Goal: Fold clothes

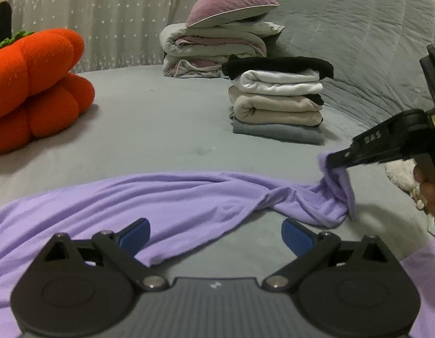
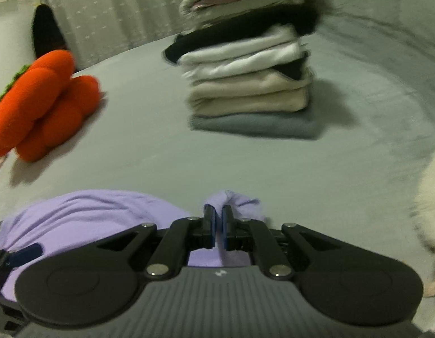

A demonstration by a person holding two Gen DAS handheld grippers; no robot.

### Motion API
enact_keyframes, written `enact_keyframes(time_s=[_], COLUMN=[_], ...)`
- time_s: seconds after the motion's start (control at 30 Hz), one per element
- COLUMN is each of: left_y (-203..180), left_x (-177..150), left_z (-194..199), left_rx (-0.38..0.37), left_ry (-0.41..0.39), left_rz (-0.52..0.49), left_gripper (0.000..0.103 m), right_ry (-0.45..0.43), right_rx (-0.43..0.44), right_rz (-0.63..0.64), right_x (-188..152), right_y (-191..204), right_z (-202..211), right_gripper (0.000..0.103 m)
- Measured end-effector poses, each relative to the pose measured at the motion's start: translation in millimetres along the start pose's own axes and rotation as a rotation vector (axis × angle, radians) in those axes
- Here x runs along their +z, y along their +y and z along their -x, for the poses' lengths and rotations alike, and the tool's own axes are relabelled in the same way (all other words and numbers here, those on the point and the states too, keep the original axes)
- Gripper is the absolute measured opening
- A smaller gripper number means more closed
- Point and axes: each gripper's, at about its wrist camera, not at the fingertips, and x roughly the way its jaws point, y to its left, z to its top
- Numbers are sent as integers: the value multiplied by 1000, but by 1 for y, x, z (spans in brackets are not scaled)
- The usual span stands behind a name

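A lilac shirt [image 1: 166, 197] lay spread and rumpled across the grey bed [image 1: 161, 124], running from the left gripper [image 1: 214, 235] over to the right gripper [image 2: 217, 226]. The left gripper's jaws stood wide apart and held nothing; its blue pads [image 1: 134, 236] hovered just above the cloth, with the left pad over a fold of the shirt and the right pad over a bare patch of bed, the shirt's edge passing between them and slightly ahead. In the right wrist view the right gripper's jaws were closed almost together on a bunched end of the shirt, a small tuft of lilac cloth poking out just beyond the tips, the rest of the garment trailing off to the left of the jaws and under them. The left wrist view showed the same pinch from the side, the cloth lifted off the bed into a twisted peak at the jaw tips. Well ahead of both pairs of jaws stood a stack of folded clothes [image 1: 276, 101], with a pile of bedding [image 1: 217, 45] behind it. Far to the left ahead sat an orange plush cushion [image 1: 34, 84].
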Motion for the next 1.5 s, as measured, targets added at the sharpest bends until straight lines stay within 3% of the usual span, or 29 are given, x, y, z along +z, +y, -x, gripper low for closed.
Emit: enact_keyframes(time_s=[0.17, 0.37, 0.43, 0.5, 0.7, 1.0, 1.1, 1.37, 1.47, 1.5], left_y=[-1, -4, -5, -6, -10, -36, -47, -76, -87, -87], left_x=[-1, -3, -3, -4, -3, 5, 10, 22, 27, 28], left_z=[-1, 0, -1, -1, 2, -10, -20, -47, -56, -59], left_rx=[2, 8, 13, 17, 17, -8, -24, -66, -82, -84], left_ry=[3, 1, 1, 0, -8, 8, 11, 20, 23, 27], left_rz=[-4, -25, -31, -38, -44, -73, -85, -120, -132, -129], left_gripper=[100, 100, 100, 100, 100, 99, 98, 88, 88, 87], right_ry=[50, 21, -5, -28, -35, 45, 52, 142, 168, 174], right_rx=[182, 270, 252, 228, 122, 68, 92, 302, 308, 298], right_rz=[-43, -61, -78, -103, -169, -283, -316, -419, -401, -387], right_x=[-10, -10, -8, -7, -1, -2, -1, -4, -5, -5], right_y=[6, 5, -2, -9, -35, -76, -85, -86, -78, -76], right_z=[-9, 0, 6, 9, 13, 9, 11, 1, -5, -8], right_gripper=[14, 19, 44, 48, 48, 48, 48, 46, 41, 33])
